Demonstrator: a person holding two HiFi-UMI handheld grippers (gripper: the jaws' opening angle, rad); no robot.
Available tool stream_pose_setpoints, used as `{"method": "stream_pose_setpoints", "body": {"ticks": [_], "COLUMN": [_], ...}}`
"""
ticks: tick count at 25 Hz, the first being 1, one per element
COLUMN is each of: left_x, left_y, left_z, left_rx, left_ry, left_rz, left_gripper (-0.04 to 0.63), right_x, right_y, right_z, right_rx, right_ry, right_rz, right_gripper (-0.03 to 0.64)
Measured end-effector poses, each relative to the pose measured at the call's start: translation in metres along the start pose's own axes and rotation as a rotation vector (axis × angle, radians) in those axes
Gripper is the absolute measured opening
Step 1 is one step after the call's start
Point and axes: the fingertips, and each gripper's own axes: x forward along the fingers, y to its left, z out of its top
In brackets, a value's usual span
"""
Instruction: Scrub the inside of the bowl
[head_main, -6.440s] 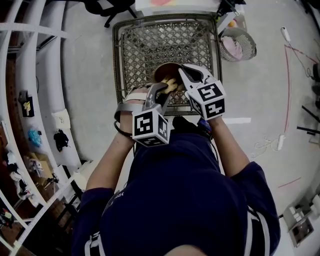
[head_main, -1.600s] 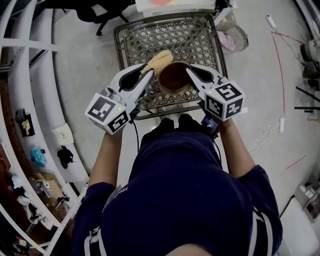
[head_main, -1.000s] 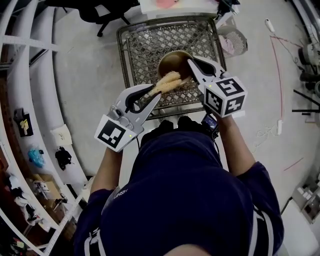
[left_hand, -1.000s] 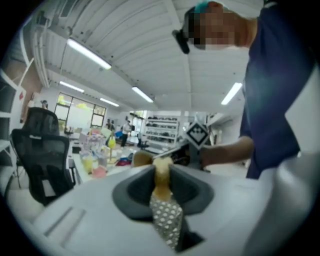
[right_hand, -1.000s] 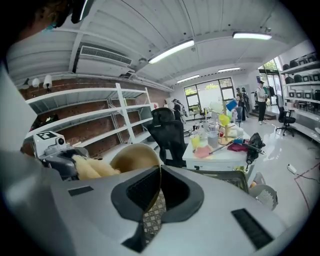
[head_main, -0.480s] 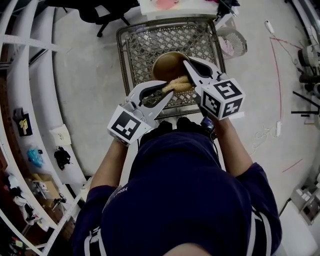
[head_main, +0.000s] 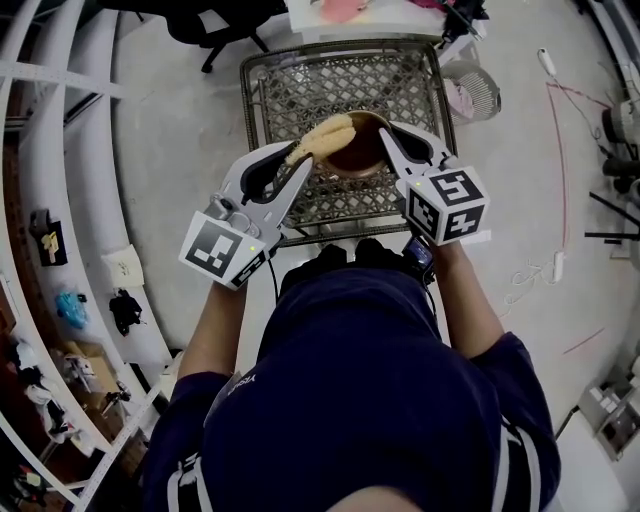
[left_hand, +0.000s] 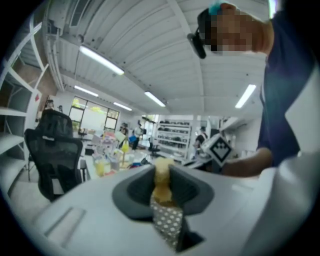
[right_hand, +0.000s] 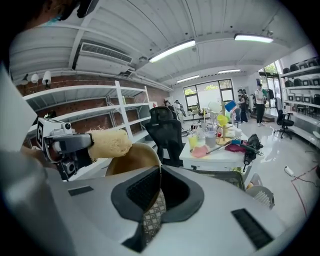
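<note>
Sponge (head_main: 322, 137) — pale yellow, coarse, fibrous, rough all over. Bowl (head_main: 360, 152), upper centre of the head view: brown, matt, smooth inside; wood or plastic, can't tell. Left tongs (head_main: 300, 158) and right tongs (head_main: 388, 140): smooth matt grey plastic — pads (left_hand: 167, 222) finely dot-textured. Desk (head_main: 300, 85): dull metal mesh.

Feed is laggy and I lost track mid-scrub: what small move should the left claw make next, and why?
Probably tip the left claw downward so the sponge goes into the bowl. The sponge sits at the bowl's left rim, not down inside it, while the right claw is shut on the opposite rim, steadying the bowl for scrubbing.
</note>
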Motion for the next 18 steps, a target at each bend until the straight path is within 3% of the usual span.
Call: {"method": "stream_pose_setpoints", "body": {"ticks": [7,18], "left_x": [0.007,0.006], "left_y": [-0.006,-0.001], "left_z": [-0.012,-0.030], "left_rx": [-0.018,-0.140], "left_ry": [0.038,0.037], "left_rz": [-0.051,-0.041], "left_gripper": [0.077,0.077], "right_x": [0.008,0.007], "right_y": [-0.007,-0.015], "right_z": [-0.006,-0.018], "right_rx": [0.021,0.022], "right_ry": [0.017,0.049], "right_rz": [-0.001,-0.014], "right_gripper": [0.015,0.015]}}
